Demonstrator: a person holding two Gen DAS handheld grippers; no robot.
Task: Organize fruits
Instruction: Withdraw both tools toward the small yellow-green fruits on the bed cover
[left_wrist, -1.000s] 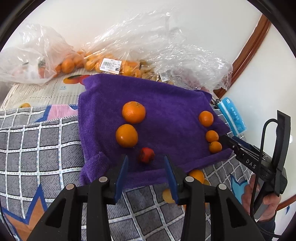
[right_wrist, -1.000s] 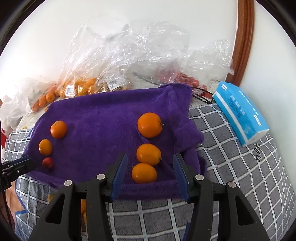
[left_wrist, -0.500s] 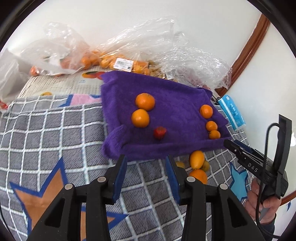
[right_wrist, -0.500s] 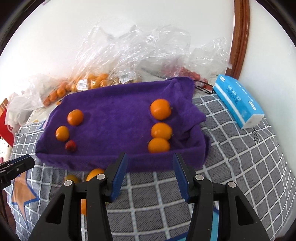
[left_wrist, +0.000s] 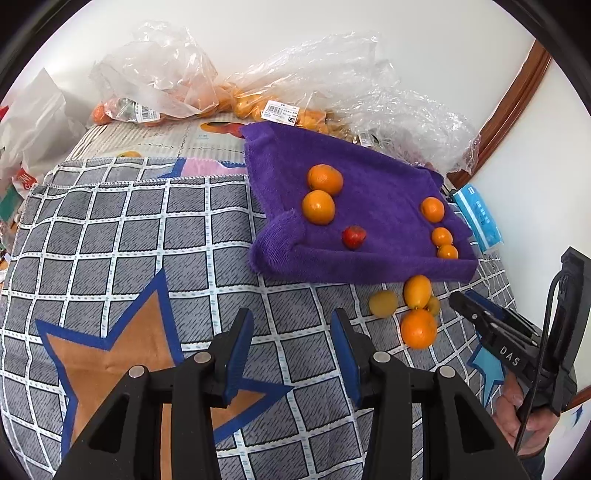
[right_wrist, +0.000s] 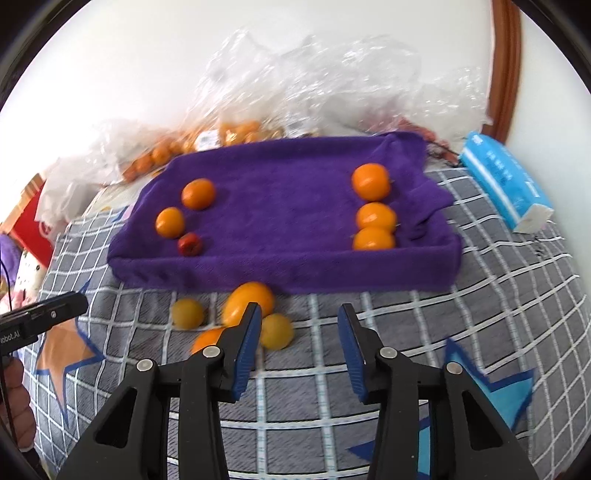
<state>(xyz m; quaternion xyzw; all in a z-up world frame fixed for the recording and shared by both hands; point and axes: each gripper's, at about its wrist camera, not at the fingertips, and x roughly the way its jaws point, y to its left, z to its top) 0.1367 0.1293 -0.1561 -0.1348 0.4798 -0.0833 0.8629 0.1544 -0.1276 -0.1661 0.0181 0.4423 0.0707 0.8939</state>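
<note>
The fruits lie in three groups on and beside a purple towel (right_wrist: 280, 229) spread over a grey checked blanket (left_wrist: 147, 236) with star shapes. Behind the towel, against the far wall, sit crumpled clear plastic bags (right_wrist: 295, 85) with more orange fruit inside. A blue tissue pack (right_wrist: 506, 181) lies to the right of the towel. On the towel's right side three oranges (right_wrist: 373, 205) sit in a near-to-far row, each touching the next. On its left side are two oranges (right_wrist: 184, 208) and, just near of them, a small red fruit (right_wrist: 189, 244). Off the towel, on the blanket just beside its near edge, are four loose fruits (left_wrist: 410, 308): an oval orange one, a round orange one and two small yellowish ones.

The left gripper (left_wrist: 291, 354) hovers over bare blanket, jaws apart with nothing between them. The right gripper (right_wrist: 300, 347) has just been closing its jaws; they stand apart and empty, the left finger (right_wrist: 248, 343) overlapping the loose fruits in view.
</note>
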